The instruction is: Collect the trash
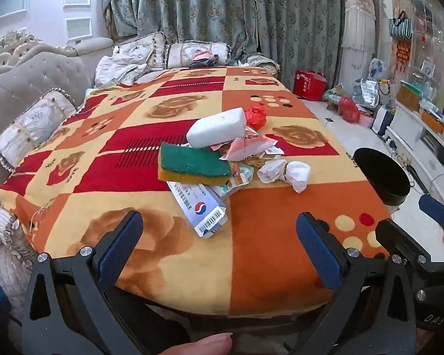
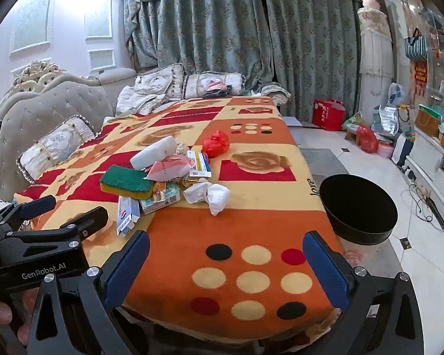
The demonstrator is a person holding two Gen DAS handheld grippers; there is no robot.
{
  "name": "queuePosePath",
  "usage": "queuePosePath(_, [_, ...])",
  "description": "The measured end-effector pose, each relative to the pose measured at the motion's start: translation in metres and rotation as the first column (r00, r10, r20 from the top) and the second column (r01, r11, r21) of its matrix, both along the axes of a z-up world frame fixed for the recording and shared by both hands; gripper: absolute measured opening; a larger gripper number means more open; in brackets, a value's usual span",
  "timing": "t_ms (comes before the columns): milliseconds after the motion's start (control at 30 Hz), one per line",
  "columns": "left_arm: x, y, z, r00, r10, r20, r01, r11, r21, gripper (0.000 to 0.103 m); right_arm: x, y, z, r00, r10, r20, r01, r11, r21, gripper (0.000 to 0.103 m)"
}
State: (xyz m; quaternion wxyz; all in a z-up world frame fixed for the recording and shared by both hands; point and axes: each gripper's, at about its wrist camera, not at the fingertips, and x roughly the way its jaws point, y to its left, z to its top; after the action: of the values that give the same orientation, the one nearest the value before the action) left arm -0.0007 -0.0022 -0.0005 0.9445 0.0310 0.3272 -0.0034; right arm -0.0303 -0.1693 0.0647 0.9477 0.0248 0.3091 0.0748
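On blanket | sponge flat | long axis left-right

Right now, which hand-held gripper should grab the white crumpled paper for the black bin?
Probably the right hand-held gripper: open, empty, and on the same side as the crumpled paper and black bin.

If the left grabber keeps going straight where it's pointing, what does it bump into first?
Probably the long paper ticket at the near edge of the trash pile, lying ahead between the left gripper's open jaws. Depth is hard to judge.
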Motion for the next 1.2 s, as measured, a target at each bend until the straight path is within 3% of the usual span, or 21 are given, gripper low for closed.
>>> queuePosePath(300, [-0.017, -0.035, -0.003, 1.000, 0.023, 0.000, -0.022, 0.998, 0.059, 0.103, -0.001, 0.000, 0.000, 1.000, -0.008, 0.003, 0.008, 1.000, 0.005, 0.102])
queuePosePath(333, [-0.008, -0.009, -0.006, 1.000, 0.007, -0.028, -0.008, 1.000, -0.027, 0.103, 0.001, 0.001, -0.001, 1.000, -0.004, 0.002, 0.004, 1.000, -0.001, 0.102])
queuePosePath(367, [0.002, 0.008, -0.012, 0.999, 0.003, -0.042, -0.005, 0.998, -0.055, 0.103, 0.001, 0.001, 0.000, 1.000, -0.004, 0.002, 0.004, 1.000, -0.002, 0.102])
queuePosePath(1200, [0.011, 0.012, -0.019, 0.997, -0.004, -0.071, -0.001, 0.997, -0.072, 0.103, 0.011, 0.005, -0.009, 0.999, 0.004, -0.034, -0.004, 1.000, 0.007, 0.102])
